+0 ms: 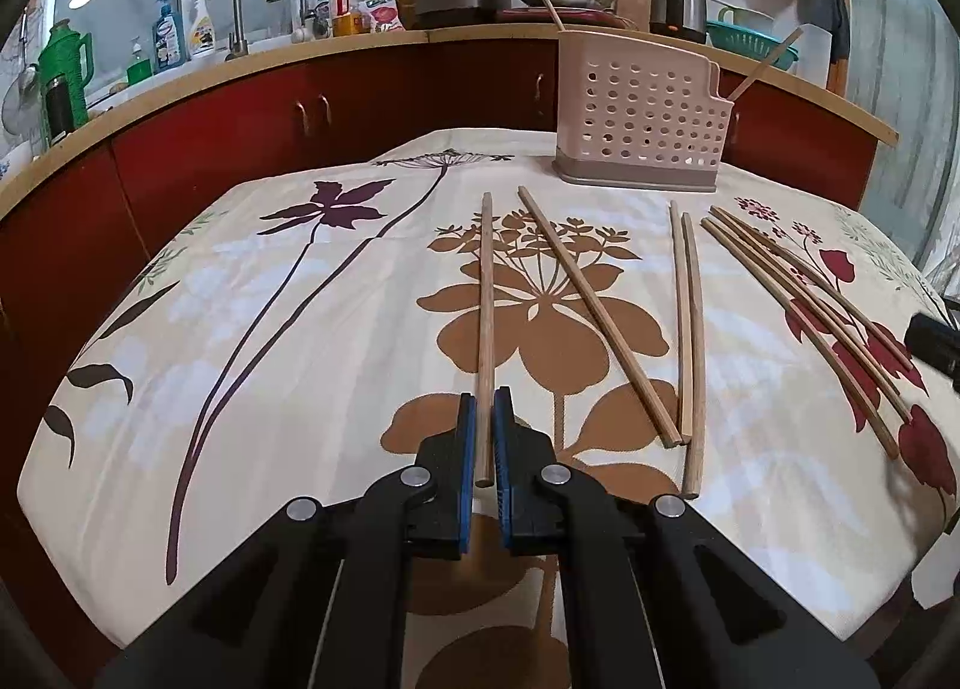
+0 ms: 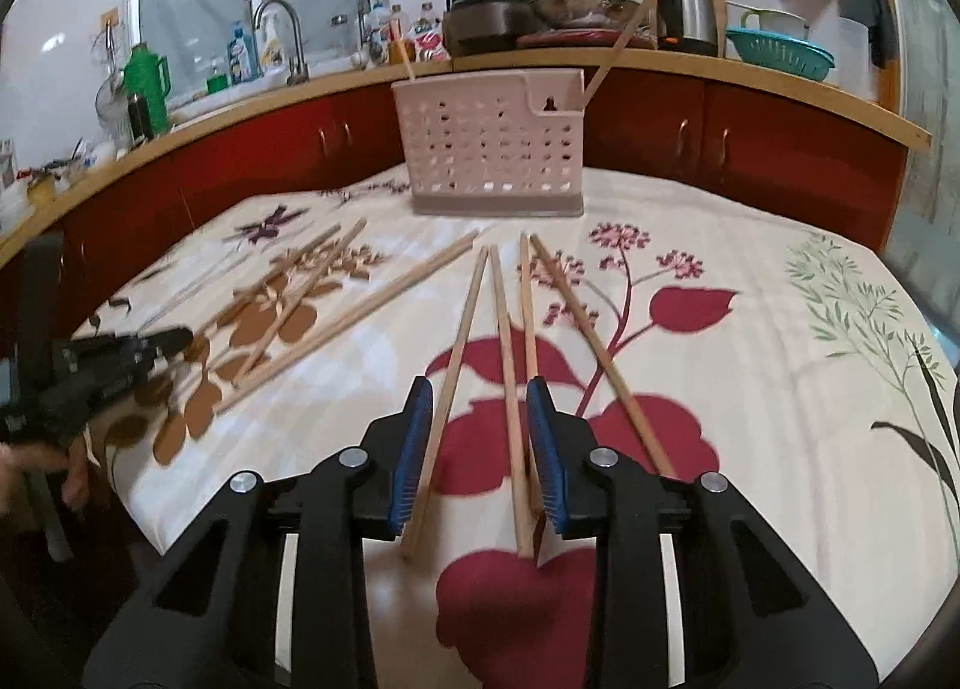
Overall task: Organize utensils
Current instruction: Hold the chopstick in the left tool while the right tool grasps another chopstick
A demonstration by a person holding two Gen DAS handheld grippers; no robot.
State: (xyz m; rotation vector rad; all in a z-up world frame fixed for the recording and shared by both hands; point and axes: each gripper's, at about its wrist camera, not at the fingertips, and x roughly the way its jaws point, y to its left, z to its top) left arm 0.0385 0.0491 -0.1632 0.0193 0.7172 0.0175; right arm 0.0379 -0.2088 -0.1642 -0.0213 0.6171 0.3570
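Left wrist view: the left tool (image 1: 485, 398) sits low over the tabletop (image 1: 240, 329), fingers pointing toward the holder (image 1: 642, 119). Jaws nearly closed around the near end of a single chopstick (image 1: 485, 329); blue pads (image 1: 468, 437) sit just beside it on both sides, contact cannot be told, so grip state unclear. The chopstick lies flat on the flowered cloth, running straight away from the tool. To its right lies an angled chopstick (image 1: 594, 311), then a close pair (image 1: 687, 329), then a loose bunch of four (image 1: 804, 317) near the right edge. The pink perforated holder stands upright at the far side of the tabletop with one stick leaning out of each end. A black piece of the right tool (image 1: 933, 341) pokes in at the right edge.

Right wrist view: the right tool (image 2: 480, 401) is low and level, jaws spread wide, gripping nothing. Two chopsticks (image 2: 474, 341) lie between the pads in a narrow V, tips meeting at the far end; a third (image 2: 527, 317) runs by the right pad, a fourth (image 2: 594, 353) outside it. The holder (image 2: 492, 149) is straight ahead here. Only this view shows the left tool (image 2: 120, 359) from the side, blurred, at the left edge, with more sticks (image 2: 312, 305) scattered beside it.
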